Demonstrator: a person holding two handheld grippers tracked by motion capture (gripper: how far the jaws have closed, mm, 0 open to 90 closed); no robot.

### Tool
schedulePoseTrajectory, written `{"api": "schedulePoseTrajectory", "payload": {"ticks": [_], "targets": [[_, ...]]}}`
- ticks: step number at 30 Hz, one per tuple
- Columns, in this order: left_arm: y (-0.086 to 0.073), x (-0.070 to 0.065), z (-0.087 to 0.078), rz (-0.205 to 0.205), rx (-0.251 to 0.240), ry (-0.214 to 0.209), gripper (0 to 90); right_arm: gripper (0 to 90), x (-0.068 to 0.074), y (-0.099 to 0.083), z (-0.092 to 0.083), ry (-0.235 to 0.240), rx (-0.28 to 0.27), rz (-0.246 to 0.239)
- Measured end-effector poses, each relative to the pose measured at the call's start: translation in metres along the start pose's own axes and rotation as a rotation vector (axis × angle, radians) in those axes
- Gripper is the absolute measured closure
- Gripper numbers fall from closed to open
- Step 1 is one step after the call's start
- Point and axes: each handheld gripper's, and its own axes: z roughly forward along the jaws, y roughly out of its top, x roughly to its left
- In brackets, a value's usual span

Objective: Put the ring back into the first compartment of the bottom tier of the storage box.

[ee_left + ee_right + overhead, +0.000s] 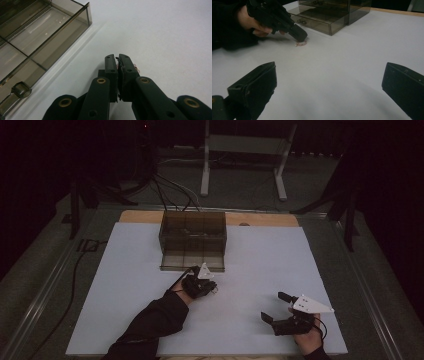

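Two grippers over the white desk (125,285), left gripper (117,58) fingers pressed together on perhaps a small pinkish ring (301,44) before the smoky drawer box (193,240), right gripper (276,308) fingers spread near the front edge.

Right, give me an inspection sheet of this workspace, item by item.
Surface: white board over a wooden table top, bare across most of its area.
Job's things: smoked clear drawer box at the far middle, bottom drawer pulled out; a small pinkish ring-like item lies on the board under the left tool's tip, too small to identify.
Clutter: nothing seen.
Grippers: left tool shut on the small item, tip down by the drawer front; right tool open, holding nothing, near the right front of the board.
Cables: several run on the floor behind the table; one along the left side.
Surroundings: dark room, white metal stand beyond.
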Motion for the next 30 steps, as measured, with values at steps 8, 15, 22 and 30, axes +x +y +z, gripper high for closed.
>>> {"api": "schedulePoseTrajectory", "payload": {"ticks": [8,15,22,30], "targets": [[0.001,0.000,-0.001,-0.014,-0.009,0.008,90.0,0.0,0.000,0.000,0.000,-0.001,0.001,0.001],[0.002,0.001,-0.007,-0.018,-0.027,0.009,90.0,0.0,0.000,0.000,0.000,-0.001,-0.002,0.003],[0.006,-0.002,-0.015,-0.004,-0.050,0.009,90.0,0.0,0.000,0.000,0.000,-0.001,-0.003,0.004],[0.009,-0.005,-0.020,0.022,-0.052,0.010,90.0,0.0,0.000,0.000,0.000,-0.001,-0.005,0.004]]}}
